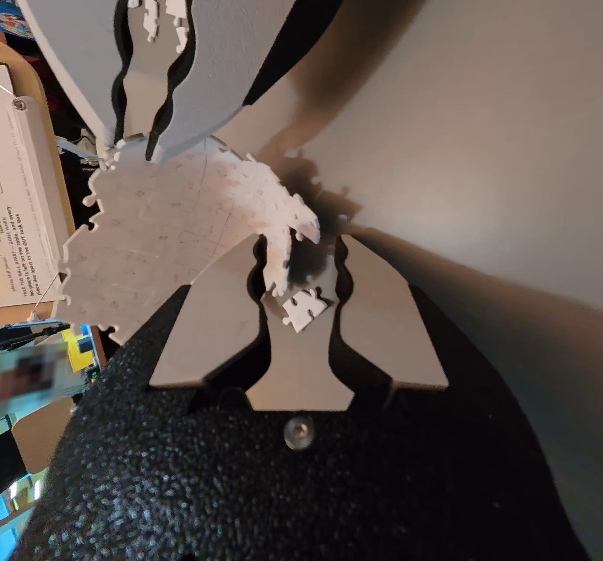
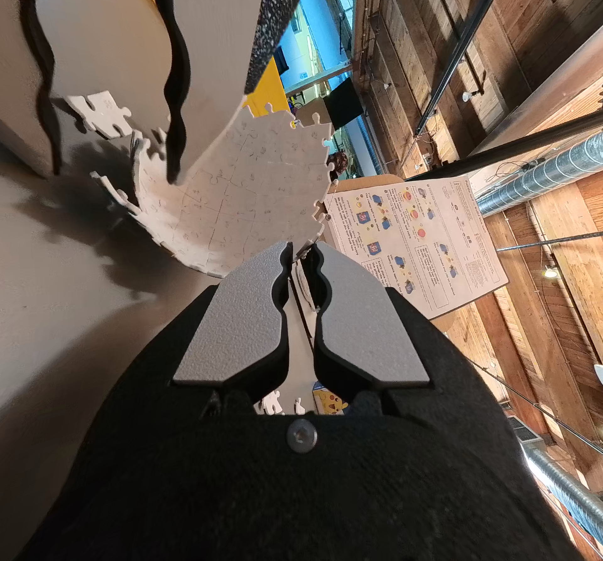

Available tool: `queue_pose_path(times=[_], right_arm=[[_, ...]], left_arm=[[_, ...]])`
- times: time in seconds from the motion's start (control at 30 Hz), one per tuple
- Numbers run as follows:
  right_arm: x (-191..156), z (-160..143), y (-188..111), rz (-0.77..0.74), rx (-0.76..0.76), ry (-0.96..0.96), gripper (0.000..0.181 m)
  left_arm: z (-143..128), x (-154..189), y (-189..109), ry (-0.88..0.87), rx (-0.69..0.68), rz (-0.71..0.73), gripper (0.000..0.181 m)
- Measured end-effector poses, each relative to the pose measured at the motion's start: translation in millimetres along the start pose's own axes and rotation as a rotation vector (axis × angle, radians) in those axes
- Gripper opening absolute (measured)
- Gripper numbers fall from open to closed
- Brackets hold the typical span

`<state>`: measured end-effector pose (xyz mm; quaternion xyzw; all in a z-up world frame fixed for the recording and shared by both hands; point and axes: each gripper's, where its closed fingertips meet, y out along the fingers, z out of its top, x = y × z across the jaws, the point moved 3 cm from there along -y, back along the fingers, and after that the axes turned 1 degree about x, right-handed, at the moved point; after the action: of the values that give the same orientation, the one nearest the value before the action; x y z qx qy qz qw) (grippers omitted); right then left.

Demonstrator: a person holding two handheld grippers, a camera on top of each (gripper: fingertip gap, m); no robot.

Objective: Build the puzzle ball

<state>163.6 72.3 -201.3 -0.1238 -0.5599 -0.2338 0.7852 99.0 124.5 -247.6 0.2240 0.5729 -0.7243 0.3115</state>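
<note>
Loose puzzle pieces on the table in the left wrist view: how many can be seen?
1. A single loose piece lies on the table between the left hand-held gripper fingers, beside the assembled shell. Others may be hidden behind the shell.

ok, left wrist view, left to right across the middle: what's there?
Instruction sheet → curved assembled puzzle shell → loose puzzle piece between the left gripper fingers → bare grey table.

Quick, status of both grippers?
Left gripper: jaws open, straddling the rim of the puzzle shell, not clamped.
Right gripper: jaws shut on the puzzle shell's rim.
</note>
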Motion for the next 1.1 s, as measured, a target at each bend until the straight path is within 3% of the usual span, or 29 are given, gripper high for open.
queue_pose_path(times=[0.03,0.17,0.67,0.77,1.1], right_arm=[[0,0,0,0.000,0.000,-0.002,0.010],[0,0,0,0.001,-0.003,-0.003,0.010],[-1,0,0,0.008,-0.001,-0.001,0.011],[-2,-1,0,0.011,-0.007,-0.001,0.011],[-2,-1,0,0.014,-0.006,0.004,0.011]], left_arm=[[0,-1,2,-0.003,-0.004,0.012,0.038],[0,-3,8,-0.008,-0.021,0.045,0.029],[-2,-5,11,0.027,-0.050,0.048,0.025],[-1,-7,10,0.002,-0.039,0.037,0.012],[-6,-7,14,0.019,-0.082,0.055,0.013]])
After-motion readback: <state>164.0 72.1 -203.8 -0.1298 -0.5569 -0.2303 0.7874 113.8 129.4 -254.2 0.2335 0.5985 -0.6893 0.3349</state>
